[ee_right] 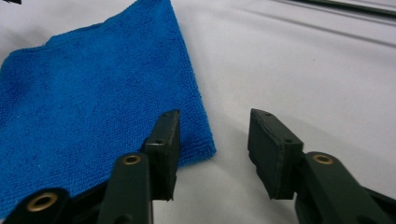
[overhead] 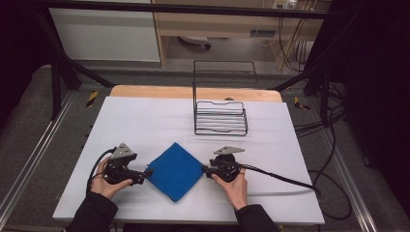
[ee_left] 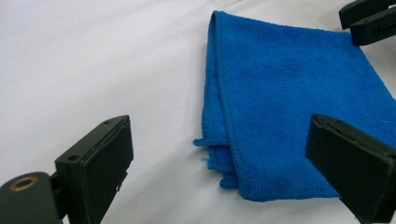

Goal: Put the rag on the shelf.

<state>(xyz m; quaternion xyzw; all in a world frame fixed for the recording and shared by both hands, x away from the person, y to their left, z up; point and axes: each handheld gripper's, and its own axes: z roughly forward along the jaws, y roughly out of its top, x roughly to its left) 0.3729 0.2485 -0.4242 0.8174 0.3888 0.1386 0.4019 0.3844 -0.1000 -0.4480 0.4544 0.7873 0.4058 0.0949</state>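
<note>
A folded blue cloth [overhead: 174,170] lies diamond-wise on the white table cover [overhead: 145,121], near the front edge. My left gripper [overhead: 147,173] sits at the cloth's left corner. In the left gripper view its jaws [ee_left: 222,135] stand wide open, with the frayed corner of the cloth [ee_left: 289,107] on the table between them, untouched. My right gripper [overhead: 204,169] is at the cloth's right corner. In the right gripper view its jaws [ee_right: 215,121] are partly apart; one jaw hovers over the cloth's edge [ee_right: 93,102] and the corner tip lies in the gap, not pinched.
A black wire rack [overhead: 220,118] stands on the table behind the cloth, toward the back right. The right gripper's cable [overhead: 290,180] trails off to the right across the cover. A wooden edge [overhead: 193,92] shows at the table's far side.
</note>
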